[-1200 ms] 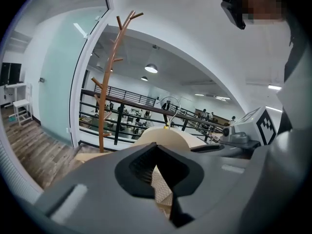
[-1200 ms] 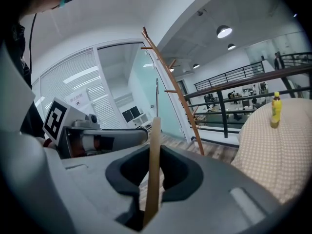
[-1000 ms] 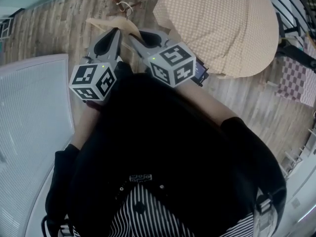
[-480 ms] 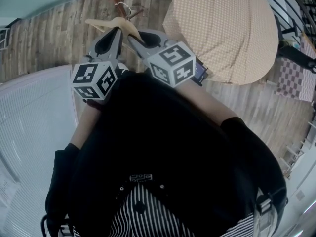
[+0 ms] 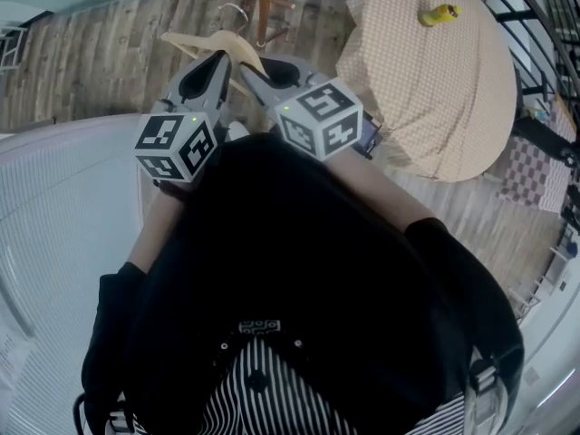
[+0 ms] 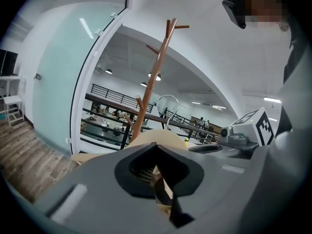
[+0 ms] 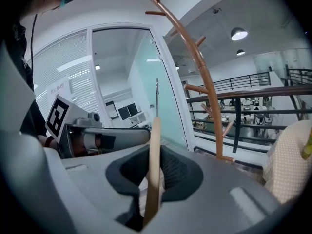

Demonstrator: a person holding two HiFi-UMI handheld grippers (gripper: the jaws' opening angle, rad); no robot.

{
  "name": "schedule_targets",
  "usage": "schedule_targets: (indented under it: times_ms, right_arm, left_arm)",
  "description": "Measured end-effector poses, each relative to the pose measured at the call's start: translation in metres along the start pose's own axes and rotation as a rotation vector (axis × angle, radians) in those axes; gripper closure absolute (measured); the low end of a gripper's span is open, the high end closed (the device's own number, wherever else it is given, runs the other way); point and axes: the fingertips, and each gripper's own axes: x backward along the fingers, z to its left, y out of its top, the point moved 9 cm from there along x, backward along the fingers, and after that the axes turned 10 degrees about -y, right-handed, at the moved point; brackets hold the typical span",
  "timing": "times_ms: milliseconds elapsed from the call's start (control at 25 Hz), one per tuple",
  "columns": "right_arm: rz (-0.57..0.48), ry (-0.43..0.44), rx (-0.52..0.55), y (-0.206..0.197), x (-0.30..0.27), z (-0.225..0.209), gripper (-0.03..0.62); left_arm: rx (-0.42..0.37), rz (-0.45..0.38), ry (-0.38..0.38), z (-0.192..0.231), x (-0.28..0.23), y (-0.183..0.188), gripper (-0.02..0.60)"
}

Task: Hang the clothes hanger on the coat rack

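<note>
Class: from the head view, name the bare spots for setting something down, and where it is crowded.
Free: the tablecloth this side of the yellow object; the wooden floor left of the coat rack. Crowded: around the hanger, by the rack's base.

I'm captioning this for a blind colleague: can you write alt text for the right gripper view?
The right gripper clamps a pale wooden hanger, seen edge-on with its metal hook rising above. Ahead to the right stands a brown wooden coat rack, in front of a railing.

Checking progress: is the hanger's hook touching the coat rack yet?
Apart. The right gripper view shows background between the hanger's hook and the coat rack.
</note>
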Motion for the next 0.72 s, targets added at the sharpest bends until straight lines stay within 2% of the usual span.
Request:
schedule_targets:
  times_ms: [160, 400, 560, 720]
  right_arm:
    - [0.006, 0.016, 0.026, 0.012, -0.038, 0.029, 0.534]
    - [0.022, -0.021, 0.068, 0.02, -0.055, 0.035, 0.534]
    - [0.04, 0.007, 0.067, 0.022, -0.062, 0.039, 0.534]
    - [0.055, 0.063, 0.083, 0.023, -0.082, 0.043, 0.534]
  left_arm:
    - [0.03, -0.017, 0.017, 0.041, 0.024, 0.006, 0.58]
    - [0.171, -0.067, 0.04, 0.081, 0.05, -0.007, 0.579]
    - [0.149, -0.102, 0.059, 0.083, 0.052, 0.001, 0.579]
    - [0.138, -0.089, 0.081, 0.091, 0.052, -0.004, 0.579]
